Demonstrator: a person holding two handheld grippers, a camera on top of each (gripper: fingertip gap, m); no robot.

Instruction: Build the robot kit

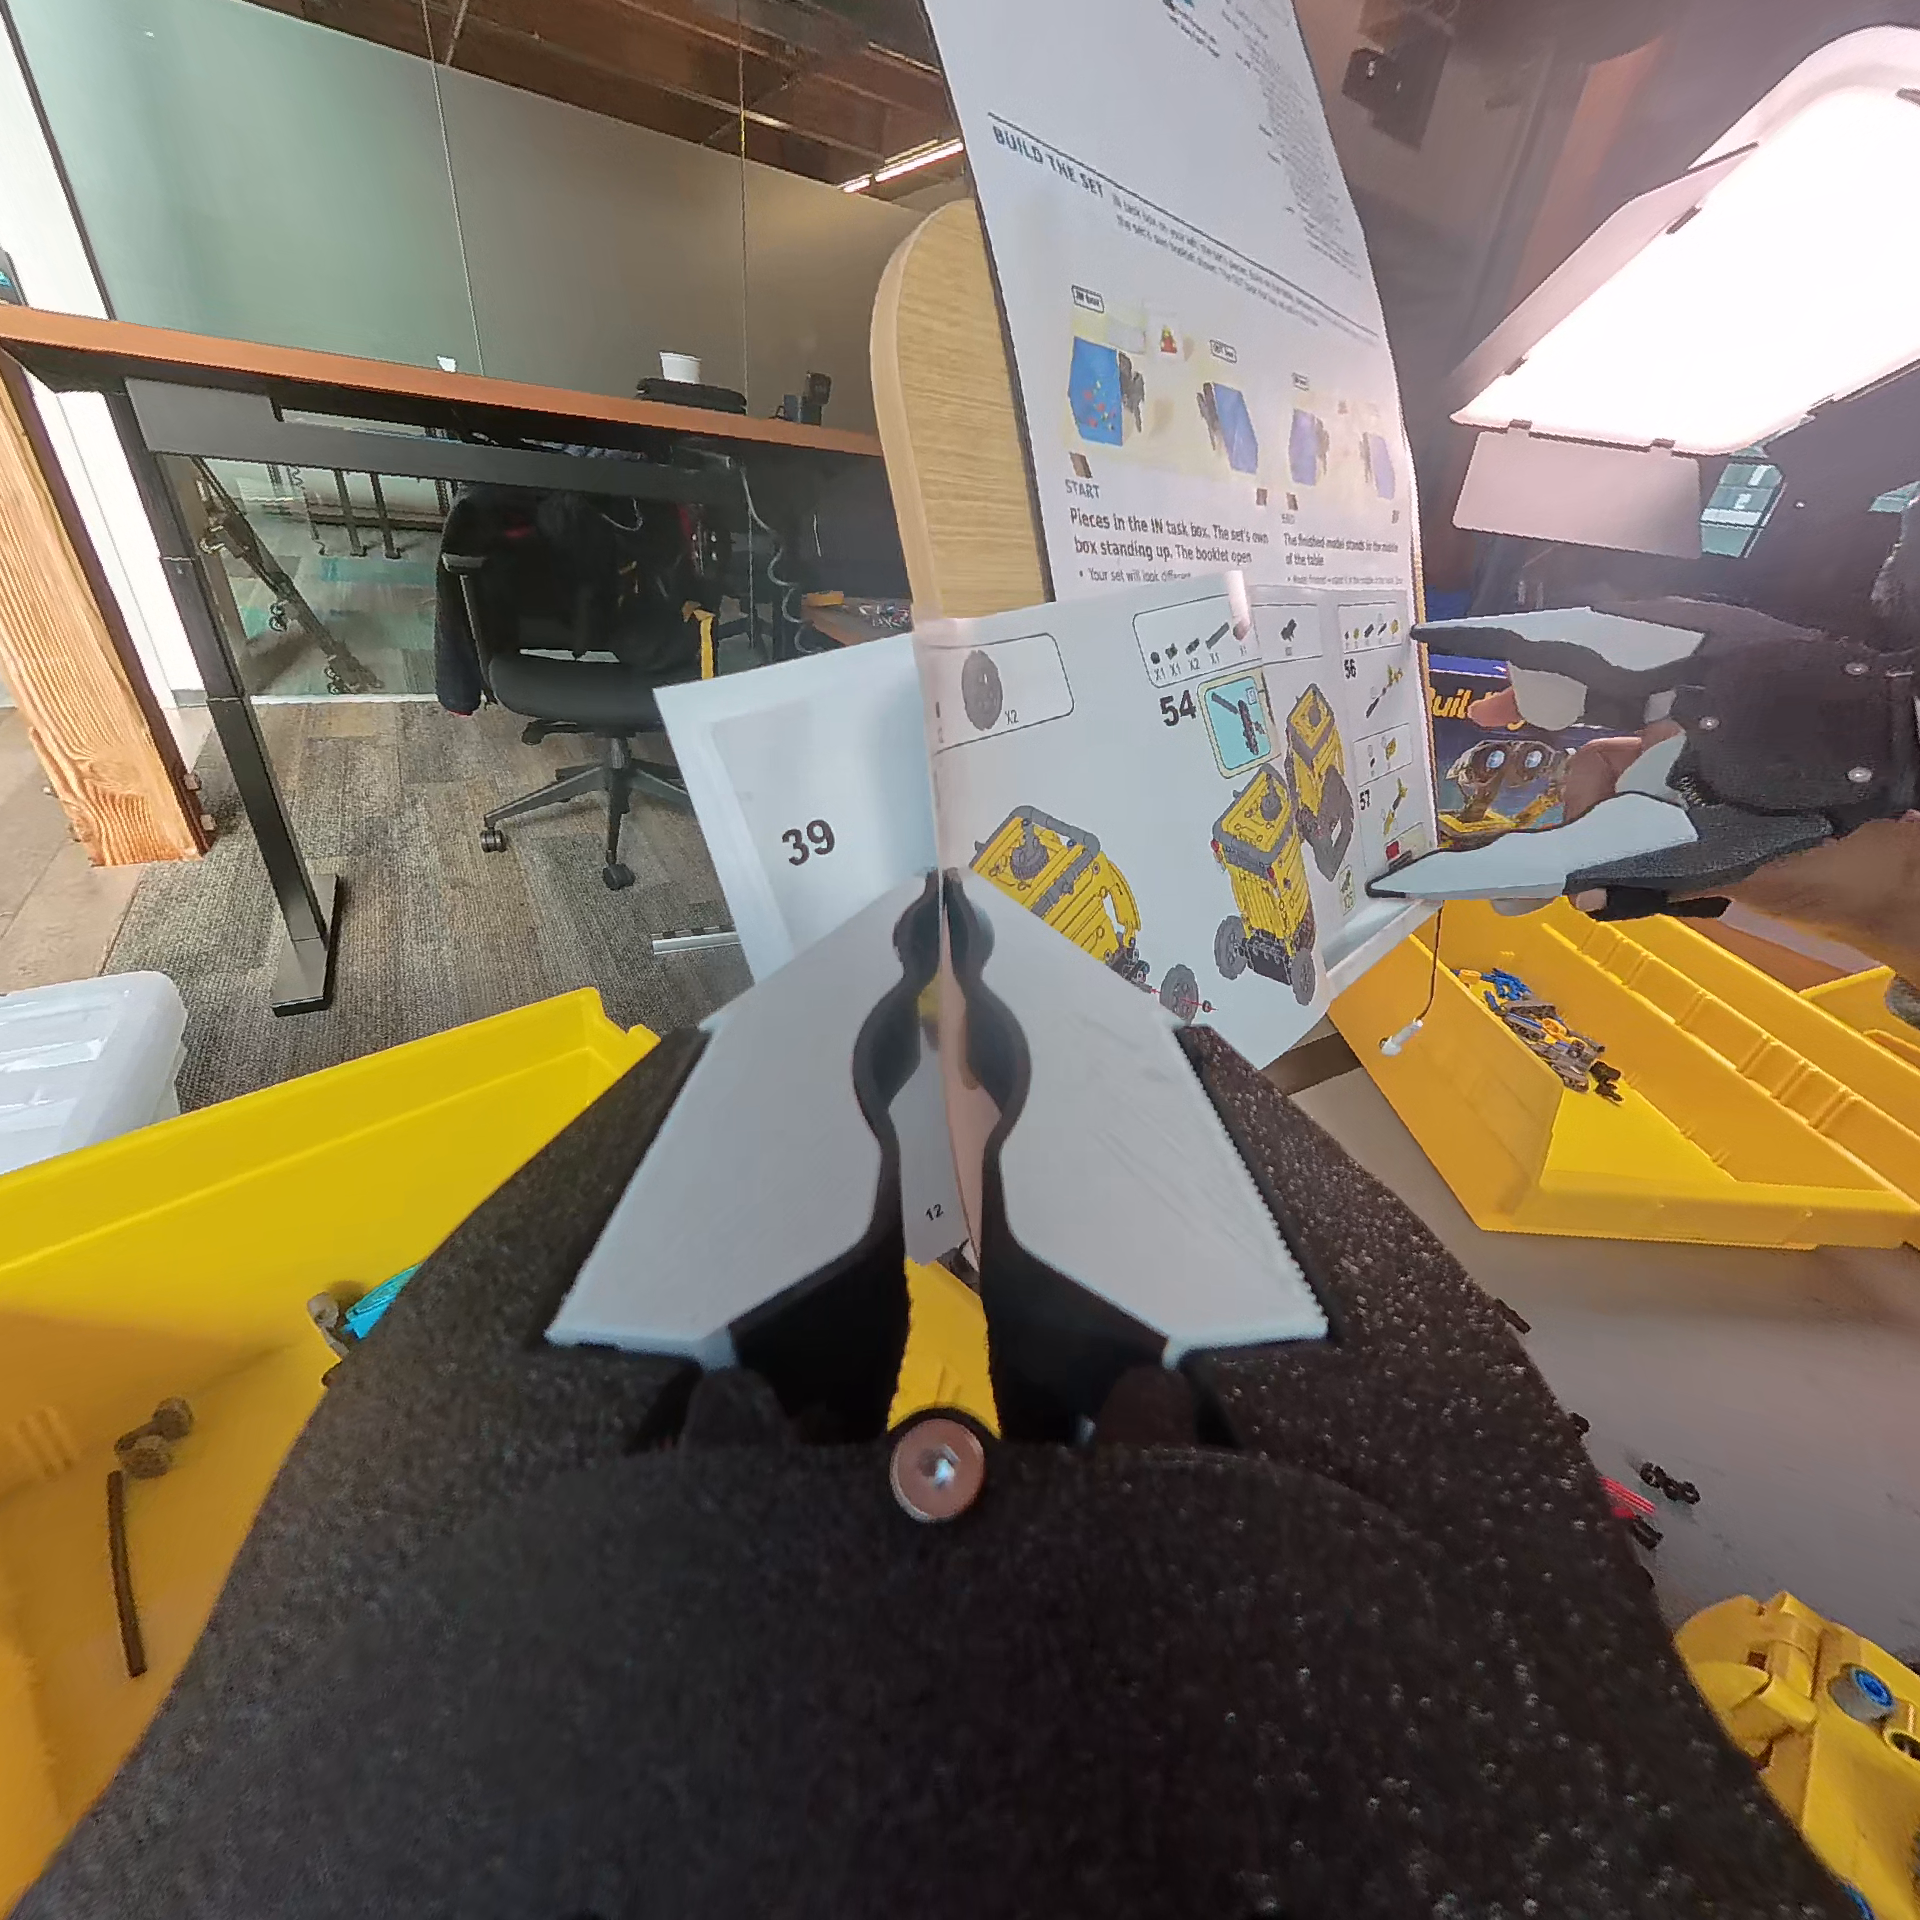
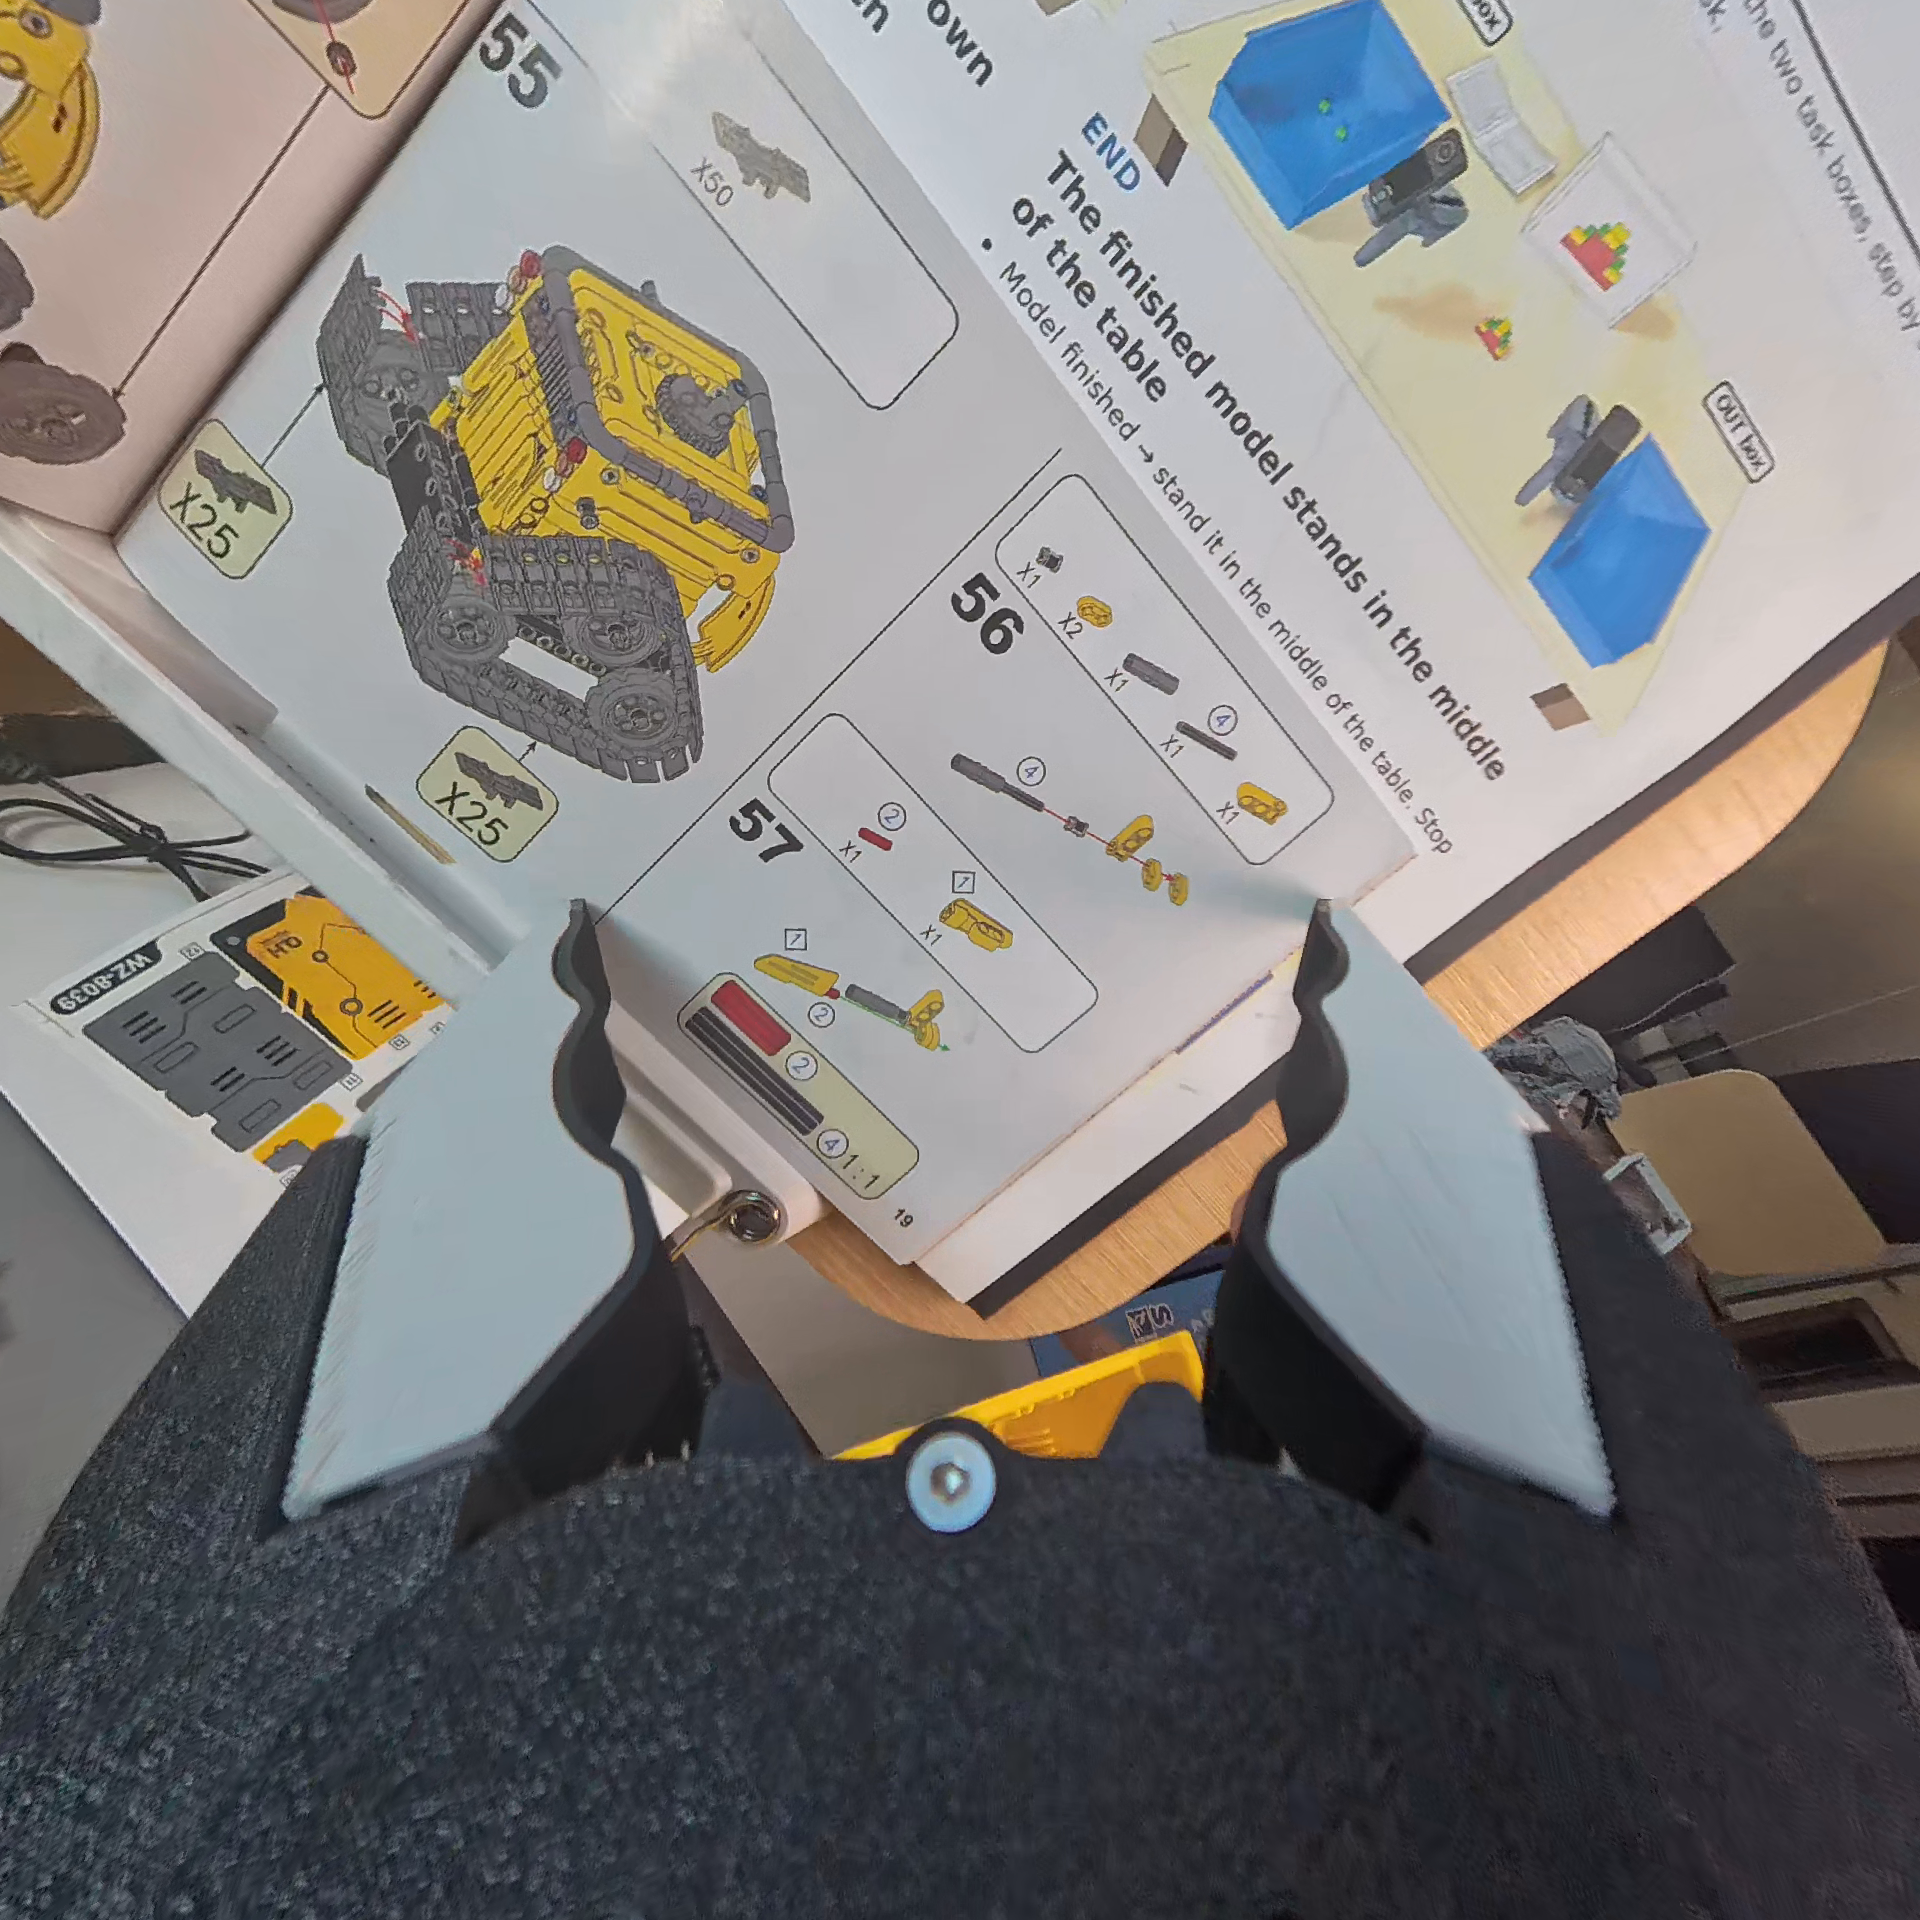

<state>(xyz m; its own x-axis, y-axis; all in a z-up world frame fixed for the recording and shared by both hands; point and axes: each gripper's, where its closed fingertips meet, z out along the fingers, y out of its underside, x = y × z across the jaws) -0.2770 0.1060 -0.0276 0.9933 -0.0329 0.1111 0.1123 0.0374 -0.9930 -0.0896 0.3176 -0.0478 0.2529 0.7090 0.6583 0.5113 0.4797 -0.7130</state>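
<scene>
The left tongs (image 1: 943, 914) are seen pressed together on the lower edge of a page of an instruction booklet (image 1: 1101, 790), which is held upright above the worktop (image 1: 1704, 1382). The right tongs (image 2: 948, 914) are spread wide, nothing being held between them; they are pointed at the booklet's right-hand page (image 2: 831, 644), and their tips are seen just beside that page's outer edge in the left wrist view (image 1: 1403, 758). Printed step numbers, part drawings and a yellow tracked vehicle are shown on the pages; the wording is left unquoted. A large printed sheet (image 1: 1195, 312) with headings and small photographs is stood behind the booklet against a rounded wooden board (image 1: 945, 416). A sticker sheet (image 2: 239, 1029) in grey and yellow is seen lying to the left. A yellow tray (image 1: 1662, 1091) with ridged compartments is set on the worktop at the right, and small blue, grey and yellow building pieces (image 1: 1538, 1023) are held in it. Another yellow bin (image 1: 208, 1195) at the left contains a few small dark parts (image 1: 145, 1455). A partly built yellow model (image 1: 1808, 1714) is seen at the lower right.
</scene>
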